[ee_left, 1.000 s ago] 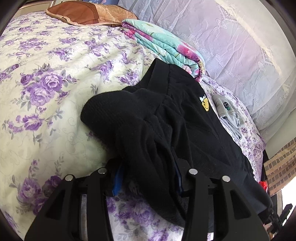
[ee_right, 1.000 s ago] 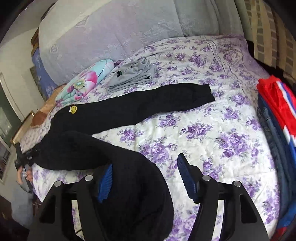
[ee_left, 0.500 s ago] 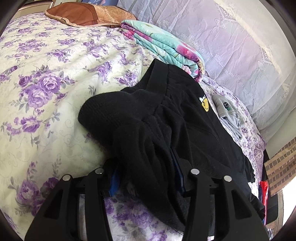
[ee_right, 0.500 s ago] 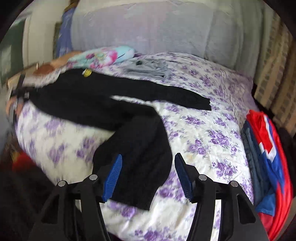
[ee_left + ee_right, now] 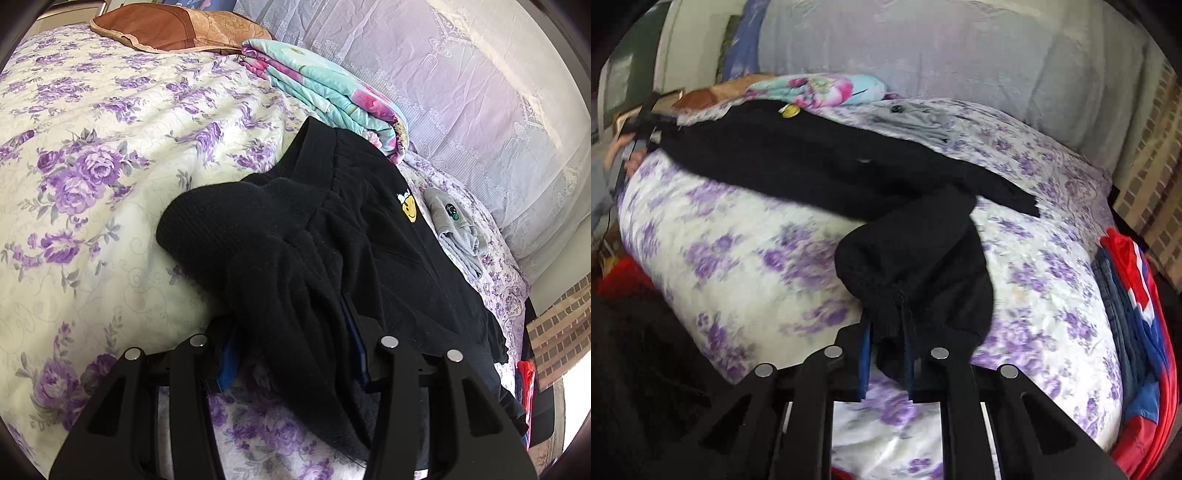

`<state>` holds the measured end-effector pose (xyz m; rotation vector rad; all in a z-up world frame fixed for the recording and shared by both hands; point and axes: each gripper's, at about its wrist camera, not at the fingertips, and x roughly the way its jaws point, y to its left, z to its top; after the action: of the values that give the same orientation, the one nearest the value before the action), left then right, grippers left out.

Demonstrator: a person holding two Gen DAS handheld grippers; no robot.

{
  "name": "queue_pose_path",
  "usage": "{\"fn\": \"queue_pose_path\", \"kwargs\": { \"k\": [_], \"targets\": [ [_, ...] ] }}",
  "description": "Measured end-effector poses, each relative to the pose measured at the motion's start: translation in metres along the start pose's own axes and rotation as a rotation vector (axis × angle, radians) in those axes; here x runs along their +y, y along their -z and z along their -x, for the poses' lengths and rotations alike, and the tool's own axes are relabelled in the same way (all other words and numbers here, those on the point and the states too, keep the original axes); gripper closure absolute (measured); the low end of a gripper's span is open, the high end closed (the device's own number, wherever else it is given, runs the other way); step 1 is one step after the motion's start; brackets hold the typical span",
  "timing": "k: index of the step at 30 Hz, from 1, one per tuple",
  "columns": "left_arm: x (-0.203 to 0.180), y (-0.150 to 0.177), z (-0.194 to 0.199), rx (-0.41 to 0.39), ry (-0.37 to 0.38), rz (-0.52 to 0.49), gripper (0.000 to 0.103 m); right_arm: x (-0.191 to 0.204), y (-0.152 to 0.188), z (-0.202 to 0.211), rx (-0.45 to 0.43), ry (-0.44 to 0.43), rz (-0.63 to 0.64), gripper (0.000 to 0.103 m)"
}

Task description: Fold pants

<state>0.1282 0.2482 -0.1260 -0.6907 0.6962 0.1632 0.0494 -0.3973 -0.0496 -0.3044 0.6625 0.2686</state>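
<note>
Right wrist view: right claw (image 5: 886, 350) has just closed on the pants (image 5: 820, 166) cuff; left claw (image 5: 291, 354) grips bunched waist. Lift evenly, keeping legs aligned.

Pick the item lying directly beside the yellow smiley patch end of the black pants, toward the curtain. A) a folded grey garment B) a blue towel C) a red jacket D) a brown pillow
A: the folded grey garment lies just past the yellow smiley patch on the black pants.
</note>
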Motion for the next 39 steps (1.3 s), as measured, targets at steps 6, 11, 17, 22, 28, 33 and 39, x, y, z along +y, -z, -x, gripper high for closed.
{"fn": "queue_pose_path", "kwargs": {
  "k": [6,11,17,22,28,33,39],
  "targets": [
    [0.0,0.0,0.001,-0.001,0.008,0.006,0.056,-0.193,-0.009,-0.008,-0.044,0.062,-0.732,0.052],
    [0.0,0.001,0.002,-0.002,0.012,0.013,0.056,-0.183,0.013,-0.004,-0.037,-0.106,-0.727,0.048],
    [-0.001,0.0,0.0,0.007,0.005,0.008,0.054,-0.147,0.038,-0.04,0.038,-0.543,-0.988,0.048],
    [-0.002,-0.004,-0.003,0.012,-0.001,-0.003,0.053,-0.157,-0.012,-0.069,0.065,-0.51,-1.024,0.048],
    [-0.001,-0.003,-0.002,0.009,0.014,-0.002,0.051,-0.164,-0.027,-0.121,0.286,-0.449,-1.086,0.05],
    [-0.002,-0.002,-0.001,0.018,0.024,-0.01,0.048,-0.157,-0.021,-0.15,0.283,-0.473,-1.118,0.087],
    [-0.005,-0.02,0.002,0.094,0.042,0.078,0.061,-0.17,-0.057,-0.134,0.103,-0.486,-1.082,0.1]
  ]
}}
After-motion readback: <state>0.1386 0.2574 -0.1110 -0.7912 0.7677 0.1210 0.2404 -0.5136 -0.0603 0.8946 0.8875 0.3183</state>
